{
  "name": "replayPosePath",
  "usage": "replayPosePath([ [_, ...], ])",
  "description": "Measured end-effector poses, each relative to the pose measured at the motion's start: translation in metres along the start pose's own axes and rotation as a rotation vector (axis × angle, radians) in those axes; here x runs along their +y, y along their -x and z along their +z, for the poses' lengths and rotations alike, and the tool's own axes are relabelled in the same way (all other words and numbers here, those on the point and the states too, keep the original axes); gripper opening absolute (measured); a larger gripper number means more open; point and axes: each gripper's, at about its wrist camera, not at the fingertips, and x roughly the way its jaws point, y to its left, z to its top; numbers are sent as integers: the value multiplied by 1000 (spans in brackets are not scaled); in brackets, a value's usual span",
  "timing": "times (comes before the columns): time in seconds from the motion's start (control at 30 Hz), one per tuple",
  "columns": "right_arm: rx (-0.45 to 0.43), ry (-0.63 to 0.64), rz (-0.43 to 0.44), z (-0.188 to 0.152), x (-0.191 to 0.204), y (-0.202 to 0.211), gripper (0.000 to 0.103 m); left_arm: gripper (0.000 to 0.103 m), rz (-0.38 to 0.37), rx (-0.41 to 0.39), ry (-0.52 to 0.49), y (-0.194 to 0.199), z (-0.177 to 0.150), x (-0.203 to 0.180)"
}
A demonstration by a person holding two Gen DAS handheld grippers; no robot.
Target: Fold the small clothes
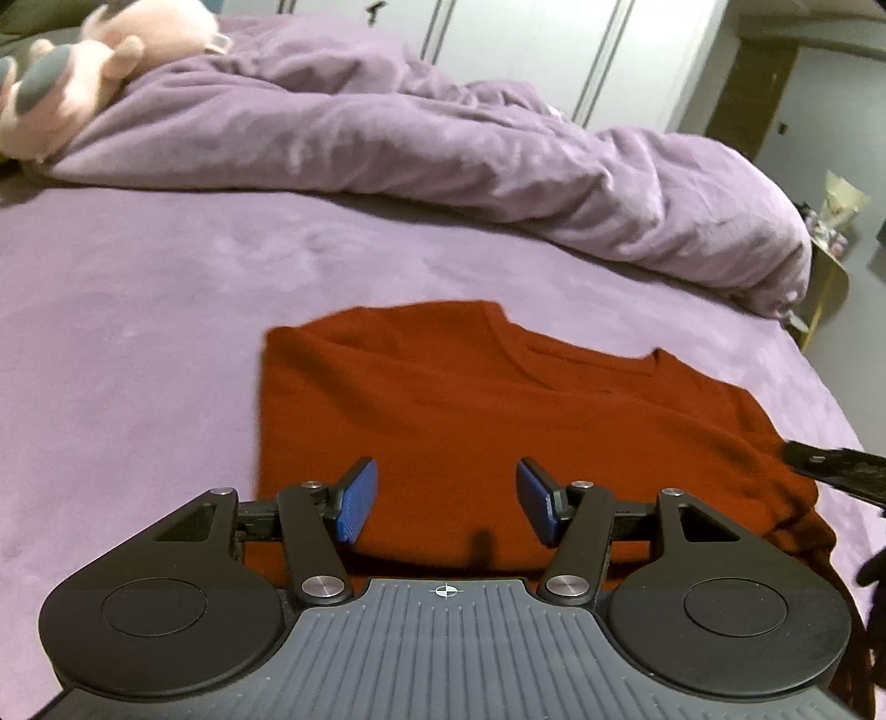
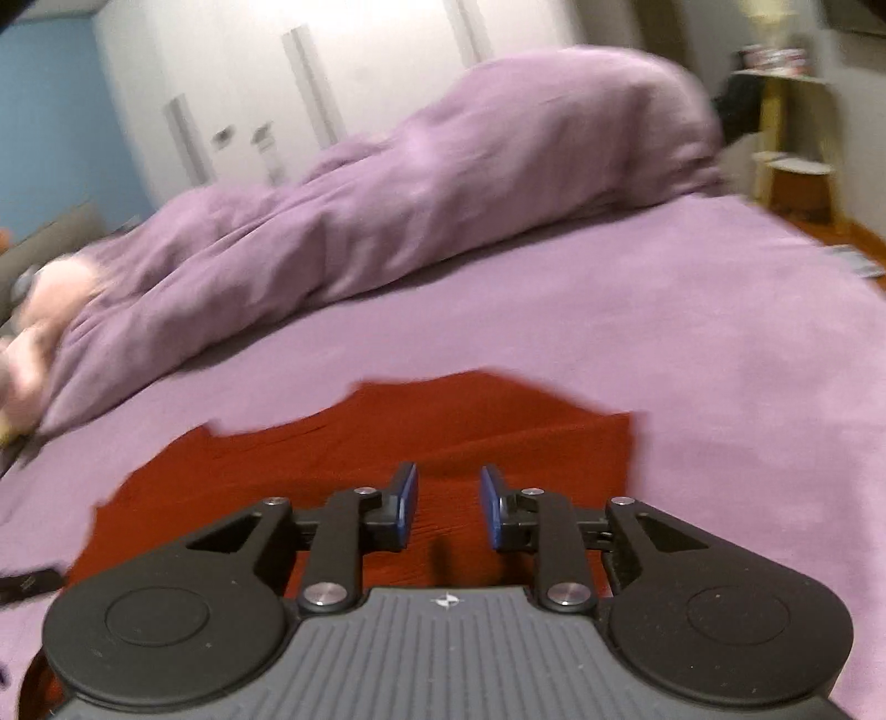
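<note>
Only the left wrist view shows the neckline of the rust-red shirt (image 1: 470, 399), lying partly folded on the bed (image 1: 138, 332), beneath the left gripper (image 1: 446, 507) and right gripper (image 2: 447, 507), jaws apart and empty.

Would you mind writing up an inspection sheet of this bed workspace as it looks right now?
Surface: purple bed sheet, mostly smooth.
Job's things: red shirt lying flat on the sheet, collar at the far side; its near right part is bunched.
Clutter: rumpled purple duvet across the far side; pink plush toy at the far left.
Grippers: left claw open above the shirt, nothing between its pads; right claw narrower but open, also empty, over the shirt.
Cables: nothing seen.
Surroundings: white wardrobe doors behind the bed; shelf unit at the right, blurred.
</note>
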Motion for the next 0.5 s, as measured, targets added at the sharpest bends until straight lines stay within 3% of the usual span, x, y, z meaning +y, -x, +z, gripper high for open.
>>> replayPosePath([
  [0.1,59,94,16,-4,29,-28,24,61,1,46,-25,-17,-3,-12],
  [0.2,126,170,-39,-10,43,-60,21,61,18,59,-38,-26,-5,-17],
  [0.37,71,232,-149,-5,41,-85,16,63,53,40,-92,-40,-8,-21],
  [0.5,82,181,-146,-4,40,-76,17,63,68,26,-121,-39,-13,-21],
])
